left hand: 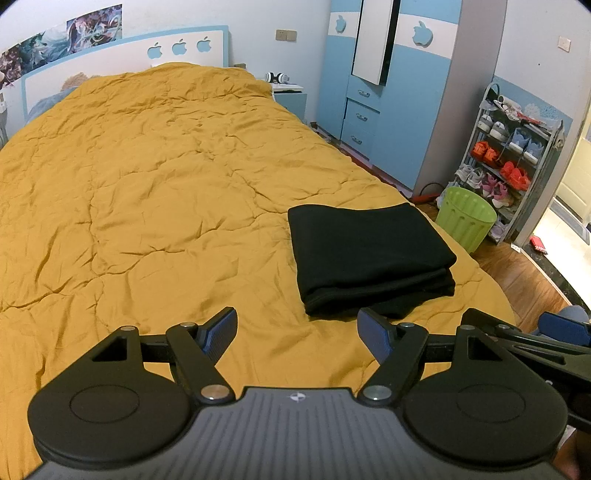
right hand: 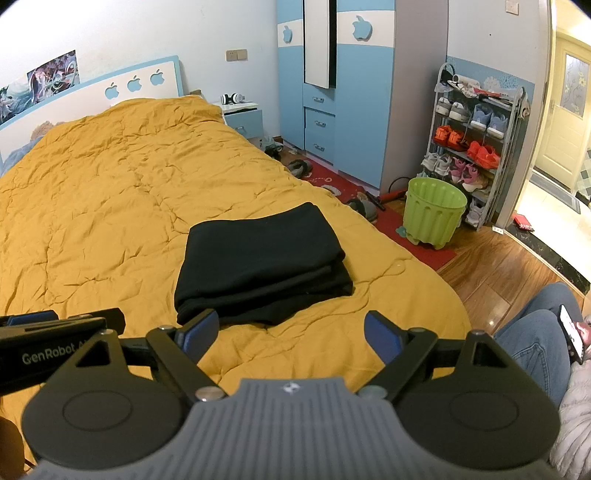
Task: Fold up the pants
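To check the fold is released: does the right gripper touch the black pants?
Apart. The right wrist view shows the right gripper open, with yellow quilt between its fingertips and the folded pants.

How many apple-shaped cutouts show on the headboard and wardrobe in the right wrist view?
5. Three sit in a row on the headboard: left, middle, right. Two are on the wardrobe's white band: left door, right door. None appears hidden.

Black pants [left hand: 369, 254], mustard quilt [left hand: 147, 184], lime-green bin [right hand: 432, 210], blue-white wardrobe [right hand: 354, 92]
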`<act>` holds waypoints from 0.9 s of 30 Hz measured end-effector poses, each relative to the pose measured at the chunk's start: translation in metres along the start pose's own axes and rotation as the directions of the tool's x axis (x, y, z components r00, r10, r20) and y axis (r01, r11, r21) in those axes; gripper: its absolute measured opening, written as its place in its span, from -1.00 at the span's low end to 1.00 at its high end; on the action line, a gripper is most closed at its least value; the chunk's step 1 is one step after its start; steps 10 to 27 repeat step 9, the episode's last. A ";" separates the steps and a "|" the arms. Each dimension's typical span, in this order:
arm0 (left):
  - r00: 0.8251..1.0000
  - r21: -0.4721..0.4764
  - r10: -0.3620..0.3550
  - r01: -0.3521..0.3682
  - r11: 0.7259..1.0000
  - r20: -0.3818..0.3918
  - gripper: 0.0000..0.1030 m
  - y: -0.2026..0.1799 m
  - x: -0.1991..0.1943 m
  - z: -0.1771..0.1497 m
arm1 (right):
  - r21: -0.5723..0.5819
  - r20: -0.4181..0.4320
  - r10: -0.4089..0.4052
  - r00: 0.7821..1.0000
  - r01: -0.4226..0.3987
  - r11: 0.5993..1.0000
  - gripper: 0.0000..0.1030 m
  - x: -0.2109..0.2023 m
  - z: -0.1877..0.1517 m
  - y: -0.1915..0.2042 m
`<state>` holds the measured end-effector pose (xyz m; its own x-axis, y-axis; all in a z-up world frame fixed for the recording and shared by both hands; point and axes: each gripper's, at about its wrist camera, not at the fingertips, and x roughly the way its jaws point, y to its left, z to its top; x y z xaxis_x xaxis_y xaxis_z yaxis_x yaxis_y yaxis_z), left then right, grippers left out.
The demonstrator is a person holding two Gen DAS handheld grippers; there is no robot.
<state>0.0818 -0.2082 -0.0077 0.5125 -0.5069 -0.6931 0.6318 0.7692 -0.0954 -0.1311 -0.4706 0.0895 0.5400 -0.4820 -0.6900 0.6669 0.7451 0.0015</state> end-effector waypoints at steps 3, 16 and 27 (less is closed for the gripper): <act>1.000 0.000 0.000 0.000 1.000 -0.001 0.68 0.000 0.000 0.000 | 0.001 -0.001 0.001 1.000 -0.001 1.000 0.60 0.000 0.000 0.000; 1.000 0.015 0.011 -0.011 1.000 0.018 0.68 0.004 -0.001 -0.002 | -0.002 -0.001 0.000 1.000 0.000 1.000 0.60 0.000 0.001 0.000; 1.000 0.015 0.011 -0.011 1.000 0.018 0.68 0.004 -0.001 -0.002 | -0.002 -0.001 0.000 1.000 0.000 1.000 0.60 0.000 0.001 0.000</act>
